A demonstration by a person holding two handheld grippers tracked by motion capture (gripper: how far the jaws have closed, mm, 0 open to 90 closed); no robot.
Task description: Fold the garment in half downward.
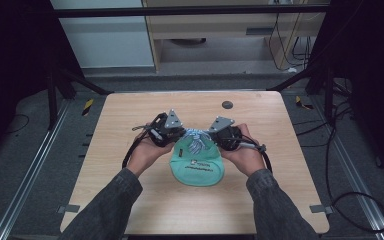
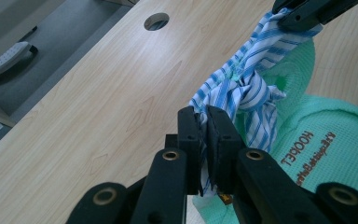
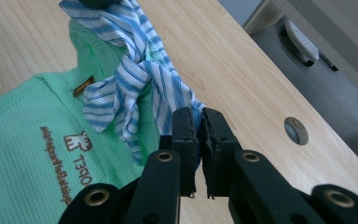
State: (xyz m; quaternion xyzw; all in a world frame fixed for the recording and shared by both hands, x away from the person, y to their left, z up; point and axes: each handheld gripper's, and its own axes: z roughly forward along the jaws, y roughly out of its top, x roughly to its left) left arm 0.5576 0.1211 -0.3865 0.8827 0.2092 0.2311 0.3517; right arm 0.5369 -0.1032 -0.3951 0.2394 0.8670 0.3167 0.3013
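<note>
— At the middle of the table [image 1: 130, 200], what is there?
— One green pouch [image 1: 198, 170] with brown lettering, lying flat, and one blue-striped tie [image 1: 196, 140] knotted at its far end.
— How many grippers?
— Two. The left gripper [image 2: 204, 122] is clamped tight on one end of the tie, the right gripper [image 3: 198, 123] on the other.
— And the surface?
— Pale wood, with one round hole [image 1: 227, 104] near the far edge. Grey floor around, a cabinet beyond.
</note>
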